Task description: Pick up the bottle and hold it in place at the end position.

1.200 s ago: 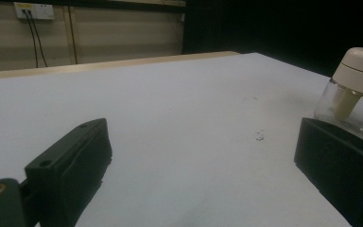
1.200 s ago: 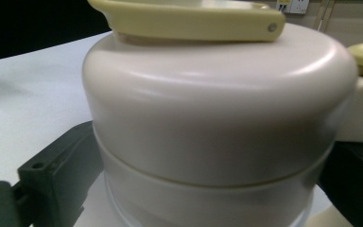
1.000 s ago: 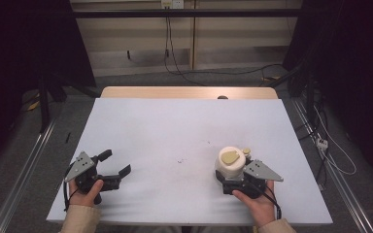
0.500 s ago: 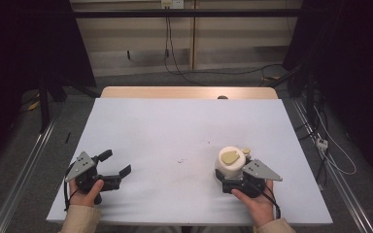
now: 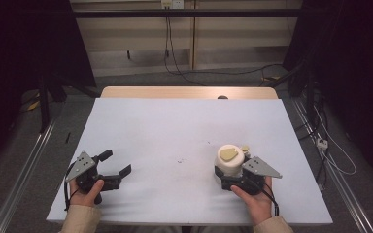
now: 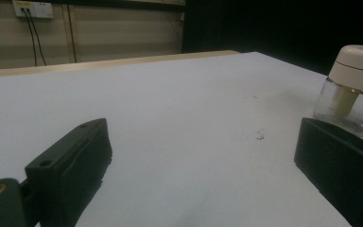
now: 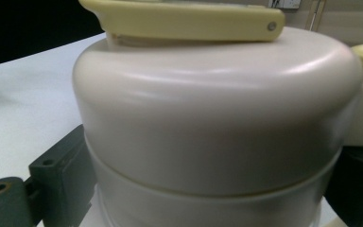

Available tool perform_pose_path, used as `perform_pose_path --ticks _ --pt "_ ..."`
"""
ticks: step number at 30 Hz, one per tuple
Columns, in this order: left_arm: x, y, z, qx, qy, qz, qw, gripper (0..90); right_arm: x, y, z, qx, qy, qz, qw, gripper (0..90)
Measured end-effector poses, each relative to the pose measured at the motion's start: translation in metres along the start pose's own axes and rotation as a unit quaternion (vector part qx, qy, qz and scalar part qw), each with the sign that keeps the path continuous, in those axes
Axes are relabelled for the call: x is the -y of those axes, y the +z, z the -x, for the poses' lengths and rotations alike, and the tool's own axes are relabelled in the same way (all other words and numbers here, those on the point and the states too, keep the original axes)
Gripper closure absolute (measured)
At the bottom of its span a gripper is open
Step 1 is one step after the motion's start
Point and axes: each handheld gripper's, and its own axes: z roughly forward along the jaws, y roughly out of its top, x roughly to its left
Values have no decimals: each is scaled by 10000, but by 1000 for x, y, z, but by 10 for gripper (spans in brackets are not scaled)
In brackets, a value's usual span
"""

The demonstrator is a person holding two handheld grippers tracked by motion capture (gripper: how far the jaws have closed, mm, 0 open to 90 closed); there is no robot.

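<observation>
A cream-lidded jar (image 5: 231, 160) stands on the white table (image 5: 184, 131), toward its near right part. The right gripper (image 5: 229, 175) sits just behind the jar on the person's side, its jaws on either side of the lower body and apparently pinching it. In the right gripper view the lid (image 7: 217, 109) crowds the frame, so the contact itself is hard to make out, and the glass base is cut off below. A pale yellow flap (image 5: 228, 154) lies on top of the lid. Well to the jar's left, the left gripper (image 5: 115, 166) rests on the table with jaws spread and nothing between them. In the left gripper view the jar (image 6: 350, 90) is clipped by the right edge.
</observation>
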Motion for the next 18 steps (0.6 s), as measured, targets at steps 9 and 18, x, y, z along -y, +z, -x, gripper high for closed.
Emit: perform_pose_path --ticks 9,18 --pt "0 -1 -1 -9 -11 22 10000 42 -3 3 1 -27 60 63 10000 58" --pt "-1 -1 -1 -21 -8 43 10000 42 -6 7 -1 -127 25 138 9998 67"
